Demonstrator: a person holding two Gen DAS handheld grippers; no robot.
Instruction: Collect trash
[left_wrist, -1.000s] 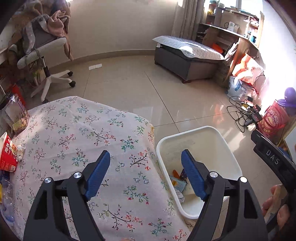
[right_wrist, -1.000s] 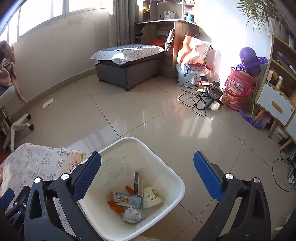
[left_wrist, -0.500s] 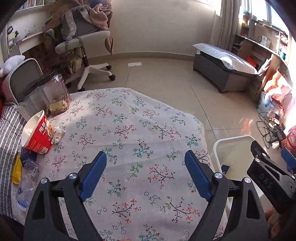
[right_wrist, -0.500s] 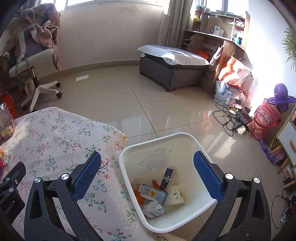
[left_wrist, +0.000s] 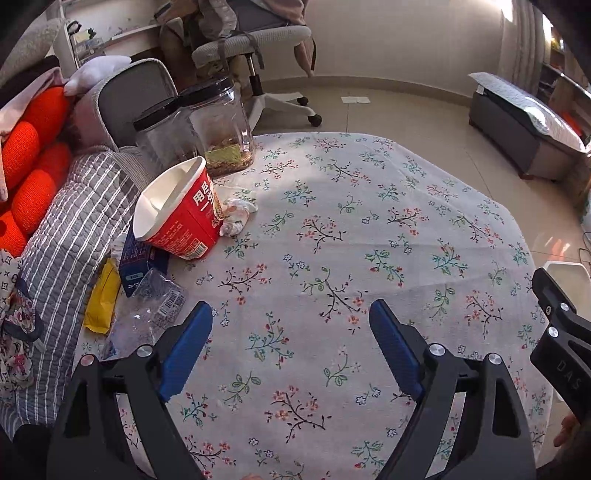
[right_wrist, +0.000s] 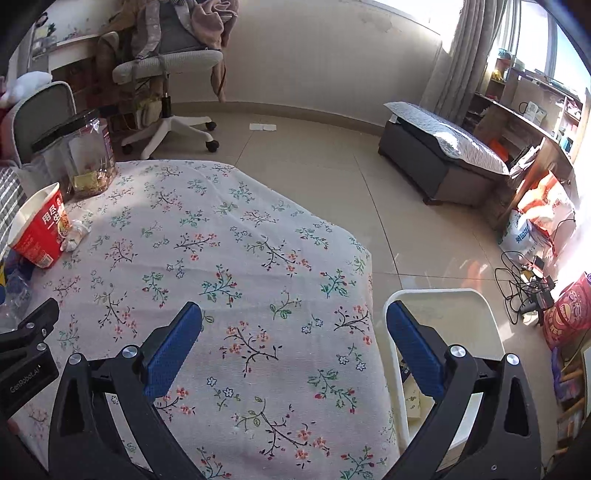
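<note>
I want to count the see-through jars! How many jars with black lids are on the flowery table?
2. One jar stands at the table's far left edge with bits at its bottom; the other jar stands right beside it, nearer the striped cushion.

Swinging both black two-finger grippers with blue pads, left and right, away from the white plastic bin and over the floral tablecloth. Now facing the red paper noodle cup beside the crumpled white tissue. Having just opened the left jaws wider, holding nothing.
</note>
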